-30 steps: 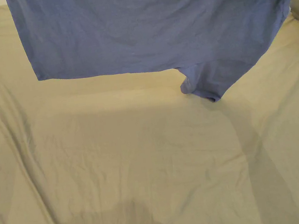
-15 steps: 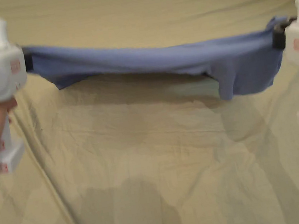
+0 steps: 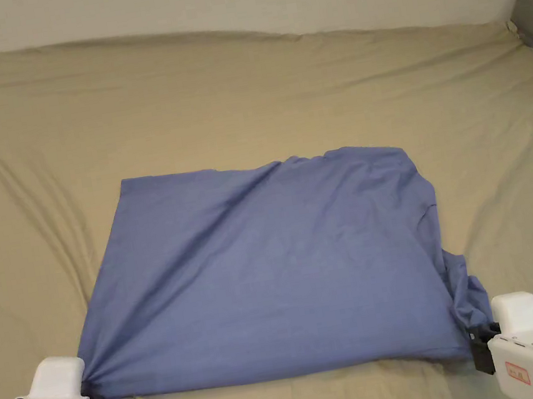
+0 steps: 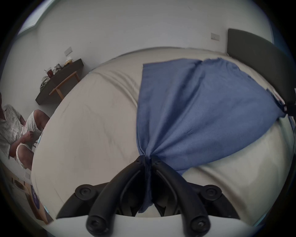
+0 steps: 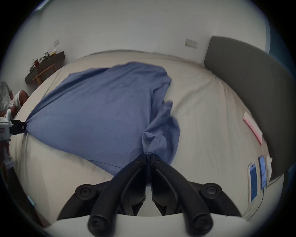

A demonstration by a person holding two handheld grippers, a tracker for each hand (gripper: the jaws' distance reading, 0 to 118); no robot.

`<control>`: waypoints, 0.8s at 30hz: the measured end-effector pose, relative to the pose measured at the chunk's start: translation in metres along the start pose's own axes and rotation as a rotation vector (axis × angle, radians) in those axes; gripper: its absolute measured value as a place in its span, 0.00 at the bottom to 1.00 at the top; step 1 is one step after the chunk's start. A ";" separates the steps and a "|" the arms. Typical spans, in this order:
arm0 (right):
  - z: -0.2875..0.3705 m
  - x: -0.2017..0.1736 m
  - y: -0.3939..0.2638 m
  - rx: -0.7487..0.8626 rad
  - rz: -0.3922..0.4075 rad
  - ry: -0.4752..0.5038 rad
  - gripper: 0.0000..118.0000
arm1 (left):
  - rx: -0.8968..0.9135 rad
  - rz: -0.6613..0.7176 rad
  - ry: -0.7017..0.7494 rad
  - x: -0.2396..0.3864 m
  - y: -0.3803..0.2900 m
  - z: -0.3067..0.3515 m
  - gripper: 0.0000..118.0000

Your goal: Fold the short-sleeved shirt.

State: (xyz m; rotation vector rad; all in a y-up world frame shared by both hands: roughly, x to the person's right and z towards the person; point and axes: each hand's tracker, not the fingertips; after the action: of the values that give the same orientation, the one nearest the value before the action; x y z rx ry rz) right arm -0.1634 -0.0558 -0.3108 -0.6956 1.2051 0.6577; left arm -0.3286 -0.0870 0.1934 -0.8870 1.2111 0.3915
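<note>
Head view: a blue cotton short-sleeved shirt (image 3: 270,272) is lying spread on a beige-sheeted bed (image 3: 243,99), stretching between the left tongs (image 3: 90,389) and right tongs (image 3: 481,343).

Left gripper view: the left tongs (image 4: 148,158) are clenching one near corner.

Right gripper view: the right tongs (image 5: 149,156) are clenching the other, beside a bunched sleeve (image 5: 161,128).

Judging by this, the folding is at most begun; the sleeve is left untucked.

No legible text, label or number anywhere.
</note>
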 end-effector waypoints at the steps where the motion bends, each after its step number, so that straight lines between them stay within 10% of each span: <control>1: 0.002 0.002 -0.006 -0.023 -0.006 0.010 0.03 | -0.003 -0.016 -0.004 0.001 -0.004 0.005 0.03; 24: 0.065 0.020 -0.098 -0.314 -0.146 0.102 0.03 | -0.263 -0.162 -0.095 -0.016 -0.090 0.075 0.03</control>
State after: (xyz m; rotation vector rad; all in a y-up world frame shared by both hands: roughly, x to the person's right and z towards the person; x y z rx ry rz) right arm -0.0443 -0.0651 -0.3035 -1.0809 1.1427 0.7030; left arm -0.2240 -0.0822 0.2486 -1.1721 1.0064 0.4632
